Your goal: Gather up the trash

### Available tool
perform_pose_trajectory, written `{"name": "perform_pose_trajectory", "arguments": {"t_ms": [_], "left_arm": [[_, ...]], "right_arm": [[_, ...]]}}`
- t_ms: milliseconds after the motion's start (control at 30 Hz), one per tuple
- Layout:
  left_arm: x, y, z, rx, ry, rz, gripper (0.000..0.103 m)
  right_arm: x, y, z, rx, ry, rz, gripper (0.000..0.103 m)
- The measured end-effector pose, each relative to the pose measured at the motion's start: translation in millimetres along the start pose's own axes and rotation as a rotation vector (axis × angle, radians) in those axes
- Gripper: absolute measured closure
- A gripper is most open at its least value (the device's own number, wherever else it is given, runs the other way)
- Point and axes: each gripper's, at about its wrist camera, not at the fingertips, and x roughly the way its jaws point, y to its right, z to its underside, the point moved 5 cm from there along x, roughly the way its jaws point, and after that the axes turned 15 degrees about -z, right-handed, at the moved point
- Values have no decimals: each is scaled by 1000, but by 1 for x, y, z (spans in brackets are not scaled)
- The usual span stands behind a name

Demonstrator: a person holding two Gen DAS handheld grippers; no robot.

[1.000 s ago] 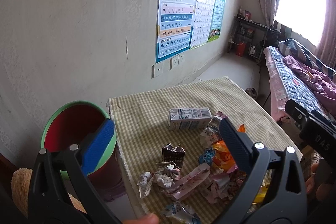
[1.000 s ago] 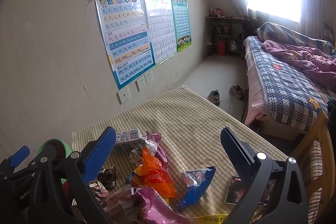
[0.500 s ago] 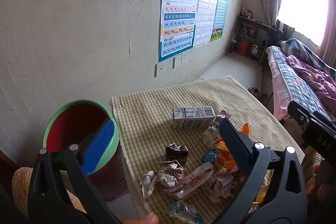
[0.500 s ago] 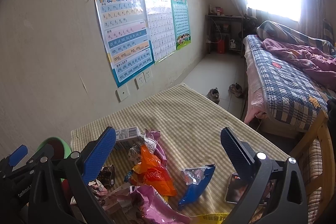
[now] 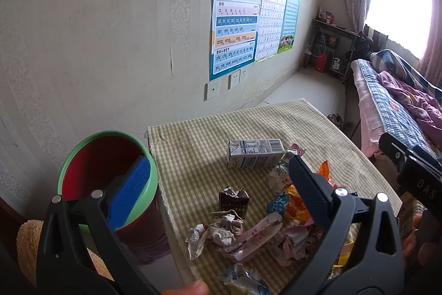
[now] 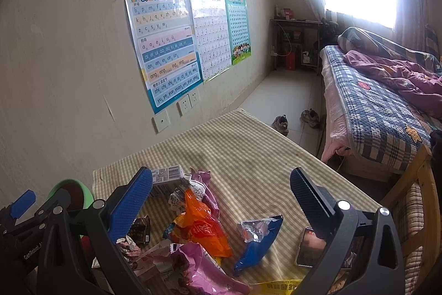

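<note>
Left wrist view: the left gripper hangs above the near-left part of the checked table, fingers wide apart and holding nothing. Compared with a second ago the view has risen and pulled back slightly; the table and litter sit a little lower and farther in frame, so the gripper has lifted rather than closed in. The green-rimmed bin stands on the floor just beside the table's left edge, its red inside apparently empty as far as shows. The trash lies loose on the cloth: a milk carton on its side, a small brown carton nearer, crumpled paper near the table edge, a pink wrapper beside it. Right wrist view: the right gripper also has its fingers spread with nothing between them, poised over an orange wrapper, with a blue packet to its right and a pink bag nearer. A phone lies by the right finger. This view has barely shifted. Judgement: no piece is picked yet; collection is at its start, and the crumpled paper nearest the bin looks the readiest first grab for the left.
</note>
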Motion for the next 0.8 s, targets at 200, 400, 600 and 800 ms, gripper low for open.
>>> {"name": "perform_pose_trajectory", "arguments": {"t_ms": [200,400,600,800], "left_arm": [[2,1,2,4,-7,-3,5],[3,1,2,3,-9,-4,5],[4,0,2,9,-10,-4,5],[7,2,9,79,-9,-14,5]], "right_arm": [[1,0,1,-1,-5,1,7],[1,0,2,-1,-9,2,7],[3,0,2,-5,-17,0,7],[0,18,-2,-30,-17,38,7]]}}
